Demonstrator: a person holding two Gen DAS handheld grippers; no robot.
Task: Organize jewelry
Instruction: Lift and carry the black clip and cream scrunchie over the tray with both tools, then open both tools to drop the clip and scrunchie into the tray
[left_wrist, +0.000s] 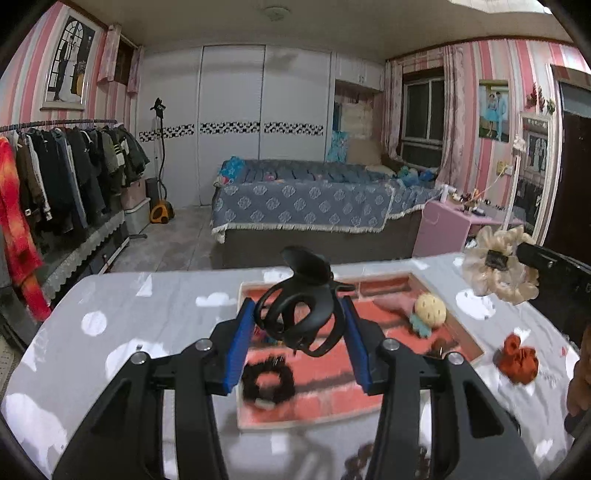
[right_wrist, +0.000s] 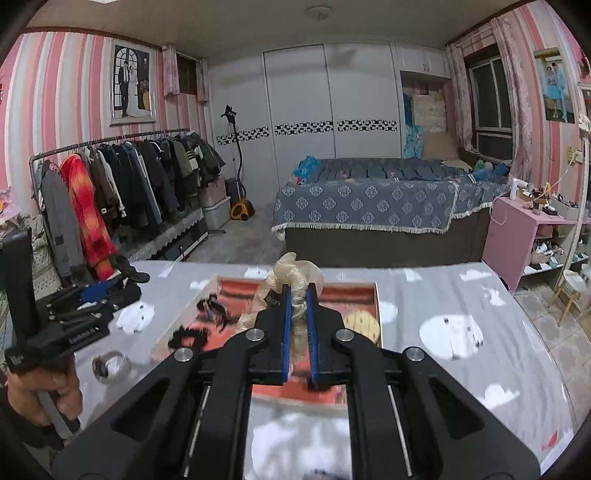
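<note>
My left gripper (left_wrist: 299, 325) holds a black claw clip (left_wrist: 301, 301) between its blue pads, jaws about half apart and pressed on the clip's curved sides. The clip is hard, glossy plastic, light and stiff, with looping prongs; I judge it slippery, so the hold belongs on the broad rounded body, not the thin prongs, which could twist out. Below and just ahead of this gripper lies the tray (left_wrist: 476, 350) with its red brick-pattern floor, a fuzzy black hair tie (left_wrist: 267, 382) beneath the left pad, and a yellow plush charm (left_wrist: 430, 310) off to the right.

My right gripper (right_wrist: 299, 306) is pinched nearly closed on a cream scrunchie (right_wrist: 293, 277), a soft, crinkled, sheer fabric ring that bunches up past the fingertips. It weighs almost nothing and squashes freely, so any fold gives a safe hold, though it may snag. It hangs over the tray's far part. An orange scrunchie (left_wrist: 517, 360) rests on the cloud-print cloth (left_wrist: 110, 332), right of my left gripper.
</note>
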